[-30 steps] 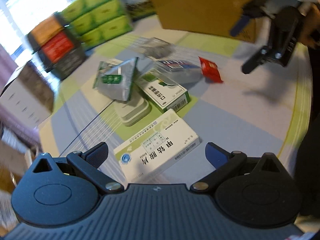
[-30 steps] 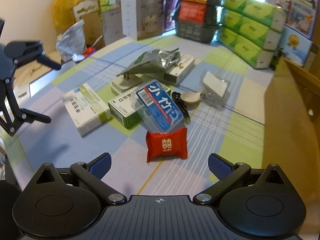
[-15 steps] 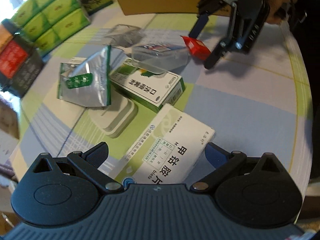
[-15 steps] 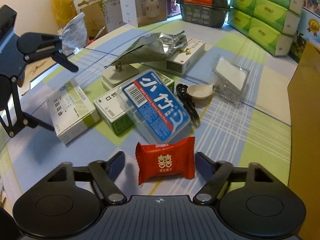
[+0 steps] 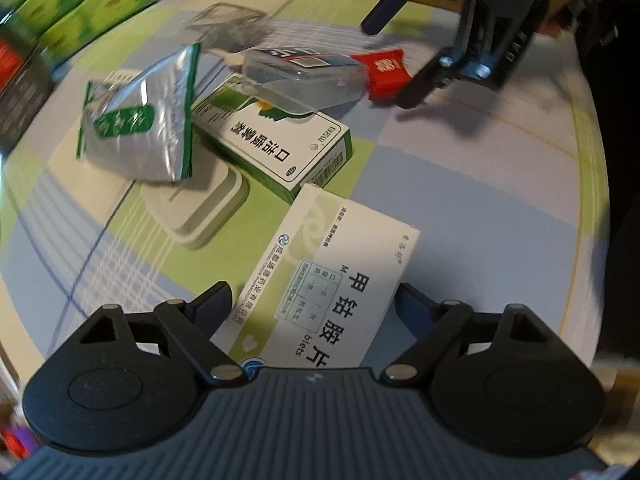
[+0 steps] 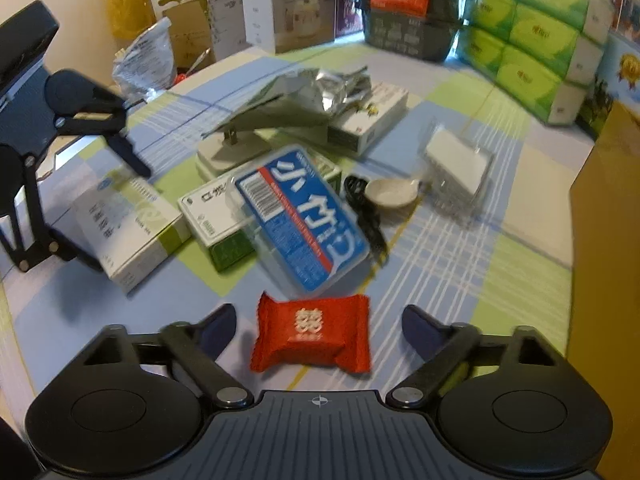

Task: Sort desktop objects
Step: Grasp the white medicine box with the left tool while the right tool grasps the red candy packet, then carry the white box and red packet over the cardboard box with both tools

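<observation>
Red crinkled foil candy packet (image 6: 310, 334), lower centre of the right wrist view, flat on the checked blue-green tablecloth (image 6: 460, 248); right gripper (image 6: 318, 322) stands with fingers apart on either side of it, not touching; judged light, soft, slippery at its crimped ends; best taken across the padded middle.

White-and-green cardboard medicine box (image 5: 320, 280), lower centre of the left wrist view, lying flat between the spread fingers of the left gripper (image 5: 312, 300); whether the pads touch its long sides cannot be told; judged light, stiff, easily dented; hold across the narrow width.

Clear plastic case with a blue label (image 6: 300, 216), centre of the right wrist view, just above the packet, leaning on a green-edged white carton (image 6: 212, 216); silver foil pouch (image 5: 140, 116) at upper left of the left view, resting on a pale rounded slab (image 5: 200, 208).

Open cloth lies right of the packet and of the box; brown cardboard box wall (image 6: 604, 240) closes the right edge; table rim shows at the right of the left view.
</observation>
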`<state>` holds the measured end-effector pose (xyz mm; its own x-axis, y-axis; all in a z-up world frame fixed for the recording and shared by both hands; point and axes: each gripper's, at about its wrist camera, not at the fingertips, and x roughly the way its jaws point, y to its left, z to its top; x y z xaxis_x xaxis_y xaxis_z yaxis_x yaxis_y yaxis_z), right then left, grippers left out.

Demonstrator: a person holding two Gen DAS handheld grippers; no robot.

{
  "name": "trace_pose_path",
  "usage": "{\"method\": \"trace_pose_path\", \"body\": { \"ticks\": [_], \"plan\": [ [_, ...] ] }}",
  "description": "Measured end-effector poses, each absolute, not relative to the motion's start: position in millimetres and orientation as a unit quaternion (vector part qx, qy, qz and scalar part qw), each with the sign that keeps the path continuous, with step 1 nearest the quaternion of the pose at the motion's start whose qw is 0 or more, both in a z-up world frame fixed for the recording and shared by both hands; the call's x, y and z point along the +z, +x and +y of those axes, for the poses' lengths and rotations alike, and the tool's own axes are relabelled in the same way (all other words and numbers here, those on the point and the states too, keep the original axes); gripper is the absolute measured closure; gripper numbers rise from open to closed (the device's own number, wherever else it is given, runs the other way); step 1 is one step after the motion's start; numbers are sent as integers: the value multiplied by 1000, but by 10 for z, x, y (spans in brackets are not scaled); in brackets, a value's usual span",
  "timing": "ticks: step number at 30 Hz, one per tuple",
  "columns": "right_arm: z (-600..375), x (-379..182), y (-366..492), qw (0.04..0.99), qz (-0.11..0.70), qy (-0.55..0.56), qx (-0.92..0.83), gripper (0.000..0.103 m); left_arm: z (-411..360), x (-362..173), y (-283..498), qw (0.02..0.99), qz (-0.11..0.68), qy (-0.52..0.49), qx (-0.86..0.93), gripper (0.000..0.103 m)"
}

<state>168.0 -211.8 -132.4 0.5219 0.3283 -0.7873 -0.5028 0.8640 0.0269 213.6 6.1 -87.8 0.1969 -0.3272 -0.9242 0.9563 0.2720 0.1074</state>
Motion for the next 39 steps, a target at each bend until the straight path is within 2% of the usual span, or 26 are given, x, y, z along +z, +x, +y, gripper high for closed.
{"method": "trace_pose_path", "body": {
  "ticks": [6, 8, 10, 12, 15, 18, 25, 39],
  "plan": [
    [-2165, -1416, 1778, 853, 458, -70, 241, 18, 102, -862, 2033, 735, 477, 265, -403, 25],
    [-2149, -1446, 1768, 849, 462, -77, 243, 27, 107, -890, 1991, 746, 487, 243, -384, 27],
    [-2136, -1443, 1752, 852, 457, -86, 240, 33, 94, -919, 1932, 753, 475, 245, -383, 24],
    [-2147, -1432, 1748, 855, 454, -84, 237, 47, 106, -923, 1953, 758, 473, 235, -382, 23],
    [-2151, -1421, 1747, 856, 454, -82, 232, 56, 120, -906, 2024, 764, 476, 221, -376, 23],
    [-2136, -1416, 1731, 856, 455, -78, 232, 61, 117, -910, 2017, 768, 479, 213, -368, 26],
    [-2107, -1393, 1670, 860, 453, -73, 225, 63, 74, -923, 1957, 787, 473, 195, -343, 32],
    [-2199, -1118, 1309, 892, 406, -50, 192, 63, 136, -791, 1726, 835, 488, 91, -237, 32]
  ]
}}
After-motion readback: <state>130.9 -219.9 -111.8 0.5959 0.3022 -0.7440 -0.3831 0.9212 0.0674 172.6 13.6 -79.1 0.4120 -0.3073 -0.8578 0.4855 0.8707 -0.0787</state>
